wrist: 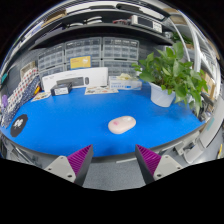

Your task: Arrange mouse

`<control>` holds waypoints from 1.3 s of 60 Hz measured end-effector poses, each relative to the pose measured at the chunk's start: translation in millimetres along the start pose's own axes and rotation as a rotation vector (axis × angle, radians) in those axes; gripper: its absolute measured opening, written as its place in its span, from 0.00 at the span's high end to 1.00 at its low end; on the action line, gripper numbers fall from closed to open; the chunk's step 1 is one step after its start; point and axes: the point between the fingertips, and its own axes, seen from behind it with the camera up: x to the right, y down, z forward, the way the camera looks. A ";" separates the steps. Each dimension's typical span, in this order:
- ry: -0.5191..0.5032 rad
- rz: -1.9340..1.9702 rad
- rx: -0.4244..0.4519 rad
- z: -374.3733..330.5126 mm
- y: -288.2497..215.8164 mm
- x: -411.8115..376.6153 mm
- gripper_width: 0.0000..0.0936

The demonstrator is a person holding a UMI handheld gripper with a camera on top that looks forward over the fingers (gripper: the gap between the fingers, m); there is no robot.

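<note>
A pale beige mouse lies on the blue desk mat, right of its middle and well beyond my fingers. My gripper hovers over the near grey edge of the desk, open, with its purple pads set wide apart. Nothing stands between the fingers; only grey desk surface shows in the gap.
A leafy green plant in a white pot stands at the right rear of the mat. A white box and small items sit along the back, under shelves of drawer bins. Dark objects lie at the left edge.
</note>
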 end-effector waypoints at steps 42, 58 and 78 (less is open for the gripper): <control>-0.182 -0.090 -0.092 140.1 -61.3 -24.1 0.15; -0.178 -0.091 -0.075 145.3 -65.3 -26.5 0.45; -0.096 -0.106 -0.084 145.5 -65.1 -23.1 0.62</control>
